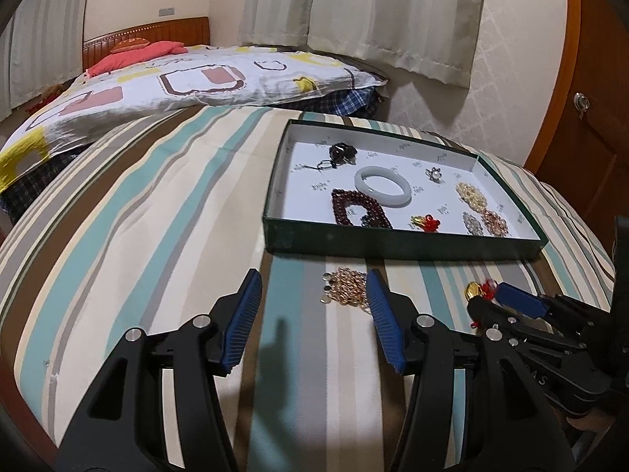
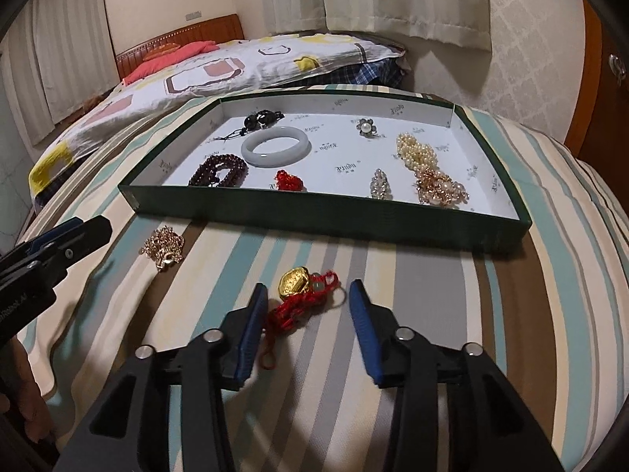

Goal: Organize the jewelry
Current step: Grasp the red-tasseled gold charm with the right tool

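Note:
A shallow green tray (image 1: 405,243) (image 2: 326,220) with a white floor sits on the striped bedspread and holds several jewelry pieces, among them a pale jade bangle (image 1: 383,186) (image 2: 275,146). A gold chain (image 1: 346,286) (image 2: 164,247) lies on the bedspread in front of the tray. My left gripper (image 1: 314,287) is open, with the chain just ahead of its right finger. A gold charm on a red cord (image 2: 300,293) (image 1: 477,290) lies in front of the tray. My right gripper (image 2: 308,295) is open, its fingers on either side of the charm.
Also in the tray: dark red beads (image 2: 218,175), a black bead piece (image 2: 261,118), a pearl brooch (image 2: 366,126), pearl strands (image 2: 416,151) and a red knot (image 2: 289,181). A patterned quilt (image 1: 177,82) lies behind. A wooden cabinet (image 1: 589,126) stands at right.

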The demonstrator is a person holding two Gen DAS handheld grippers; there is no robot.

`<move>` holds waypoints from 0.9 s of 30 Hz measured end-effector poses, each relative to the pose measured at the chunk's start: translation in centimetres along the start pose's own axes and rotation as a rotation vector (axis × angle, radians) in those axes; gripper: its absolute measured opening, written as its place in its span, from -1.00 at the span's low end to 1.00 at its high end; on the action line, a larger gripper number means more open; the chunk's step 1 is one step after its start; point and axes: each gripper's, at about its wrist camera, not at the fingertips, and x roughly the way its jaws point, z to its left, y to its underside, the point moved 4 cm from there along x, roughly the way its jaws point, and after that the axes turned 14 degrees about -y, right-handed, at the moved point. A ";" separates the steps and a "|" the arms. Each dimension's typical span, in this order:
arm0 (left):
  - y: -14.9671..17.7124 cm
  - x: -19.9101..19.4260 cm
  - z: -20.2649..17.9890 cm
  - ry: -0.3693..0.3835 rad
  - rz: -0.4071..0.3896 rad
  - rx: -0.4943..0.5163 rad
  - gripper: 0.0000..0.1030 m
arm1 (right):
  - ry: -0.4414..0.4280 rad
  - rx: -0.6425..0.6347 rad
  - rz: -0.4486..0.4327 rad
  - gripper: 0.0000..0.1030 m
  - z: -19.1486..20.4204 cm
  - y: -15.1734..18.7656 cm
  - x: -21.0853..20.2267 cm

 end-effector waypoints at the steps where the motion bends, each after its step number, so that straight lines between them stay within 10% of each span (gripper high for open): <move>1: 0.0 0.0 -0.2 0.003 0.002 0.003 0.05 | -0.002 0.002 0.001 -0.58 -0.1 0.0 0.0; 27: 0.0 3.5 -4.3 0.021 0.102 0.042 0.08 | 0.009 0.078 -0.080 -0.80 -4.6 -0.3 -2.6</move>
